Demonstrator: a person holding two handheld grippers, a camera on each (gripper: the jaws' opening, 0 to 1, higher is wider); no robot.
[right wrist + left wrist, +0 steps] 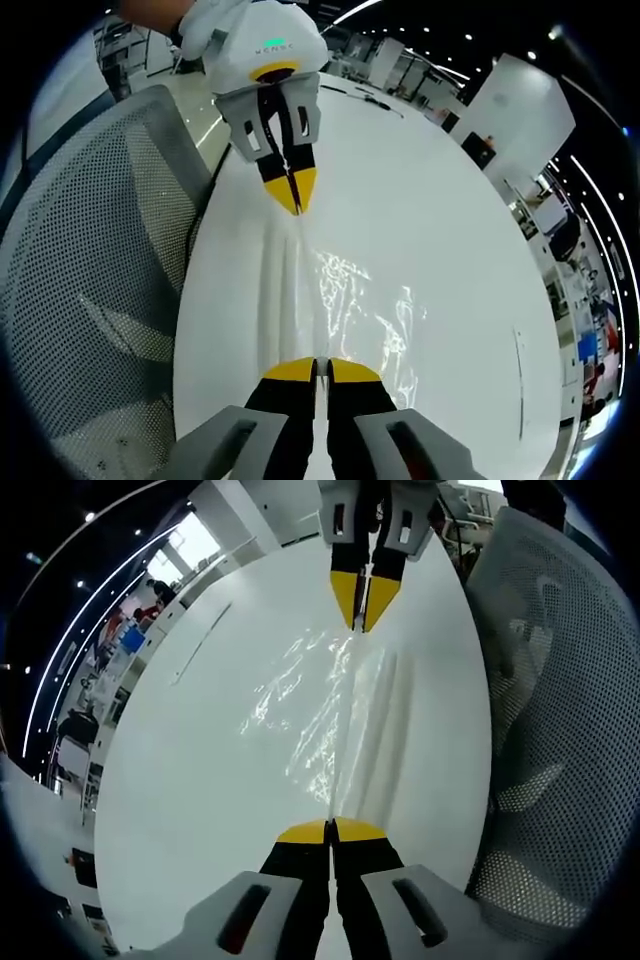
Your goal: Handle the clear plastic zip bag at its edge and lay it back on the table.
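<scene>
Fingers (330, 832) of both grippers clenched on zip bag (335, 715) — opposite edges, stretched between.

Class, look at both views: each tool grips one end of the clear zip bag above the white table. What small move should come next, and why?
Probably lower both ends together until the clear zip bag lies flat on the white table. The left tool and right tool are both shut on its opposite edges, holding it stretched just over the tabletop.

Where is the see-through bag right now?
The clear zip bag is stretched over the white table between the left gripper and the right gripper, each shut on one end, beside a mesh chair.
</scene>
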